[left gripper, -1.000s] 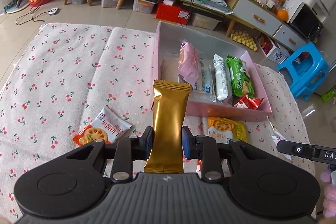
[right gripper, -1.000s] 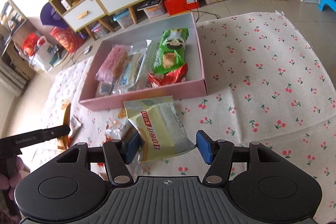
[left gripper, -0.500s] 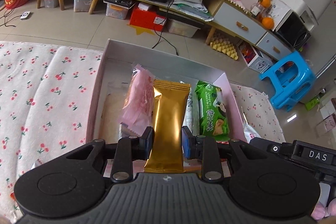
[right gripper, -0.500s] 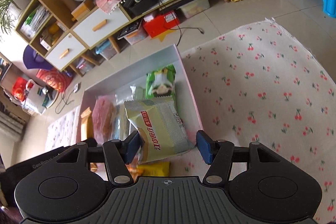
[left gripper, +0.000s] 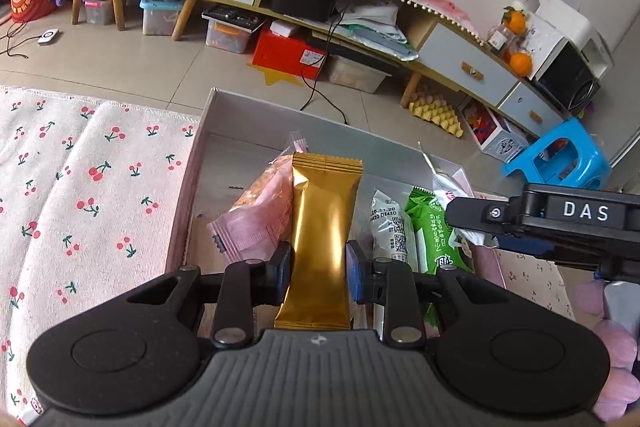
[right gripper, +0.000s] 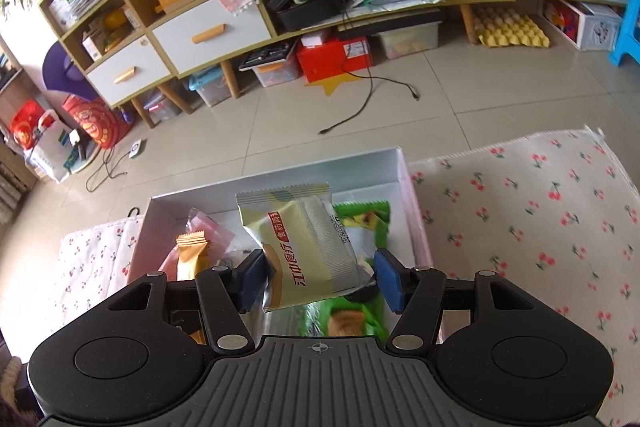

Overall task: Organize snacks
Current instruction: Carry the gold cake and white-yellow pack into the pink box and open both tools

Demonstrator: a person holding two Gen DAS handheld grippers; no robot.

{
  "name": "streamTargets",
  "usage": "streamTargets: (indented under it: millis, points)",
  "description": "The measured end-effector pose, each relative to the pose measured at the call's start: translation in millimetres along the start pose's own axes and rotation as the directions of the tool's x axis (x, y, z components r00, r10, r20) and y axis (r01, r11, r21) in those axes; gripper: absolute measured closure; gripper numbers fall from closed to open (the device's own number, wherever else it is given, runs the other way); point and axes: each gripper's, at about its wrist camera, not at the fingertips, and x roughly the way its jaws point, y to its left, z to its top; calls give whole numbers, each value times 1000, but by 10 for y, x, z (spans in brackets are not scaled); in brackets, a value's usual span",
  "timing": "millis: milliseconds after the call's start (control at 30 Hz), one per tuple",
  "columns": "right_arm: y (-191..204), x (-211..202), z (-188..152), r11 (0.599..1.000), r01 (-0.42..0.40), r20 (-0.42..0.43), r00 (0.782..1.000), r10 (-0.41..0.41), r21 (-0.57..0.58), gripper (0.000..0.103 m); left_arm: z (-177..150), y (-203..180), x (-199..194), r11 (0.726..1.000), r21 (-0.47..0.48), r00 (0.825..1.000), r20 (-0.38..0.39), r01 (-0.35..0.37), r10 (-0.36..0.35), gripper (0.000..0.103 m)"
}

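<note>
Left gripper: jaws pinching a long shiny gold foil snack packet by its sides, pkt upright between the pads, top crimp pointing away.
Right gripper: jaws half spread, clamped on a pale yellow-and-grey plastic snack pouch with red print; pouch sits tilted, left pad on its edge, right pad at its lower corner (contact there hard to see).
Box: shallow pink cardboard box with grey inside lies below and ahead of both sets of jaws, on a white cloth with red cherry print.
Inside box, left of the left jaws: pink see-thru snack bag.
Inside box, right of the left jaws: white wrapper w/ QR code, then green snack bag.
Beyond right jaws: gold pkt tip shows to their left.
</note>
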Motion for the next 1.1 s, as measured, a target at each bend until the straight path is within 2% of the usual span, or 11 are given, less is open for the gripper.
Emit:
streamTargets:
  millis: [433, 567, 600, 667, 867, 1100]
  points:
    - [217, 257, 148, 998, -21, -63, 998, 17, -67, 44, 10, -60, 33, 999, 45, 1000, -3, -8, 8, 76]
    - [209, 234, 167, 998, -44, -57, 998, 41, -54, 37, 4, -81, 34, 998, 58, 1000, 0, -16, 16, 75]
    - [192, 218, 163, 998, -44, -49, 998, 42, -42, 31, 4, -86, 30, 998, 61, 1000, 3, -20, 19, 73]
    - [155, 184, 157, 999, -38, -37, 999, 38, -17, 26, 1, -89, 20, 998, 66, 1000, 1, -22, 22, 66]
    - [52, 57, 105, 1000, -30, -38, 999, 29, -5, 26, -18, -179, -33, 994, 107, 999, 10, -36, 36, 49]
    - [-29, -272, -15, 1000, -26, -12, 1000, 26, -16, 19, -67, -318, -214, 985, 156, 998, 20, -68, 66, 30]
